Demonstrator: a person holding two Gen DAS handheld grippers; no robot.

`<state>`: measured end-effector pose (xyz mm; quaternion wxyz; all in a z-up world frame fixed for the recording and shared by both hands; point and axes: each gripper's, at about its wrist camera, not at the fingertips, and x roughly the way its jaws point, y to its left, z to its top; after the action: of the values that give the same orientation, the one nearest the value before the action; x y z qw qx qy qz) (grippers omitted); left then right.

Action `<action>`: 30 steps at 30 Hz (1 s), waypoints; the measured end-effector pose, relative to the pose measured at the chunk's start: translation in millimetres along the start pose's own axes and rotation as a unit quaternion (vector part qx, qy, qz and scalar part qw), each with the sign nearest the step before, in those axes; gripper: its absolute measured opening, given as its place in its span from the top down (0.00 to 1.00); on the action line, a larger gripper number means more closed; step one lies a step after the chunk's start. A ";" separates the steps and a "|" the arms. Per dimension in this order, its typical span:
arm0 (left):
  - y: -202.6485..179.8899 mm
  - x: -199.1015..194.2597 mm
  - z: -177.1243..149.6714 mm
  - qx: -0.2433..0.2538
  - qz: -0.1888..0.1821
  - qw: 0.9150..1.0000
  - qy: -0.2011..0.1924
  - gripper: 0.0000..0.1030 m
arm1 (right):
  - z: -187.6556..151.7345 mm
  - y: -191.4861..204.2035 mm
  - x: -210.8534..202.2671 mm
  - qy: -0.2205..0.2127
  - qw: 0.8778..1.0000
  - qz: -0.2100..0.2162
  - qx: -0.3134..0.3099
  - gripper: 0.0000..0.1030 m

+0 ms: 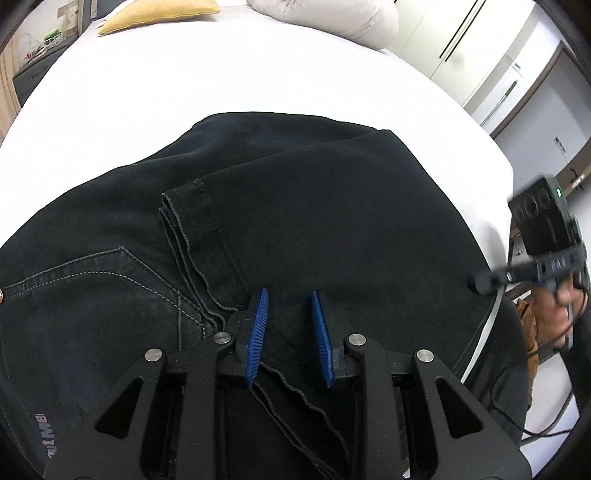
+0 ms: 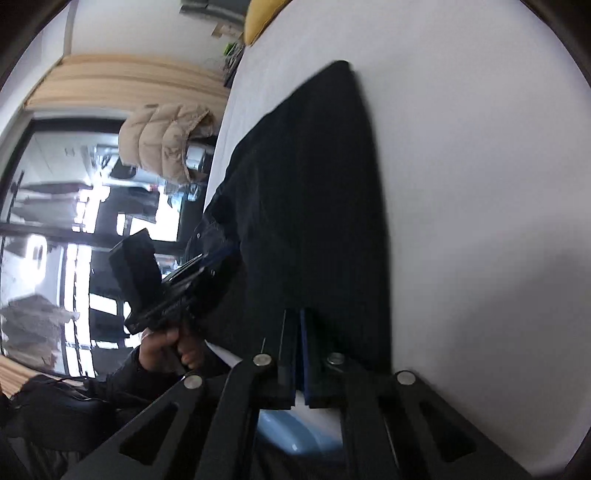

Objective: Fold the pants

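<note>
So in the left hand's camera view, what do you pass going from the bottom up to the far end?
Left gripper, with blue fingers → folded black pants → bare white bed sheet → yellow pillow and grey pillow at the far end.

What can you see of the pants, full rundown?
The pants are black denim-like fabric, lying folded on the white bed sheet. A stitched leg hem lies doubled back over the seat, beside a grey-stitched back pocket; a printed logo shows near the waist. The left gripper sits over the layered hems with its blue pads apart, not pinching. The right gripper is shut at the pants' near edge; whether it pinches cloth is unclear.
</note>
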<state>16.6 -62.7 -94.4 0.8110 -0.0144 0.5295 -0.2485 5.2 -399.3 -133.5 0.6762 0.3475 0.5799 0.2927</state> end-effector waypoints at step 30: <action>201.6 -211.5 -234.4 -0.498 -0.122 0.833 -0.210 0.13 | 37.1 162.2 155.7 0.007 0.986 0.154 -0.064 0.39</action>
<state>-175.0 258.6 -74.8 0.7492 -0.5323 0.3922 -0.0390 67.4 -184.6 -89.4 0.6400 0.3867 0.5042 0.4321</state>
